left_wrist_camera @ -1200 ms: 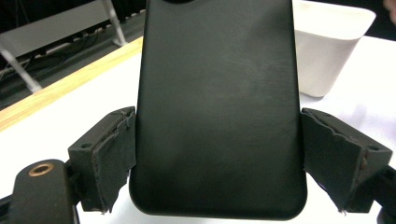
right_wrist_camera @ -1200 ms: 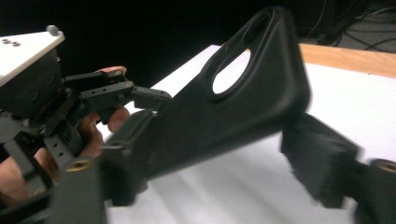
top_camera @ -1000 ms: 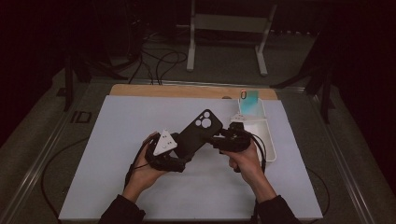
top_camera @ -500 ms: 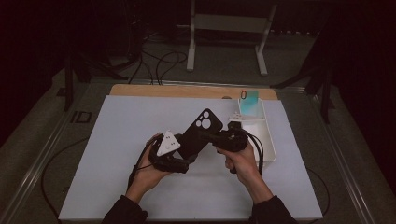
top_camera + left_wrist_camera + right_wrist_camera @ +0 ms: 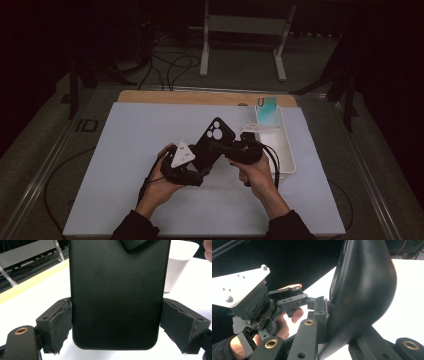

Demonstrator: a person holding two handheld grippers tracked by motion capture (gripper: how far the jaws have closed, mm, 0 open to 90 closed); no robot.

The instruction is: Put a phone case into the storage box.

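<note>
A black phone case (image 5: 216,137) with a camera cut-out is held up over the white mat between both grippers. My left gripper (image 5: 200,165) is shut across the case's lower end; in the left gripper view its pads (image 5: 61,320) press both long sides of the case (image 5: 115,295). My right gripper (image 5: 222,148) has just been closing and is now shut on the case's right edge. In the right gripper view its jaws (image 5: 329,312) pinch the rim of the case (image 5: 362,290), with the left gripper (image 5: 294,298) beyond.
A white tray (image 5: 286,150) lies on the mat (image 5: 125,150) to the right of my hands, with a teal item (image 5: 267,107) at its far end. A wooden strip (image 5: 200,97) runs along the mat's far edge. A metal stand (image 5: 245,25) is behind the table.
The right gripper's jaws have closed on the case's edge. Both hands have stayed almost where they were, with the case still tilted between them.
</note>
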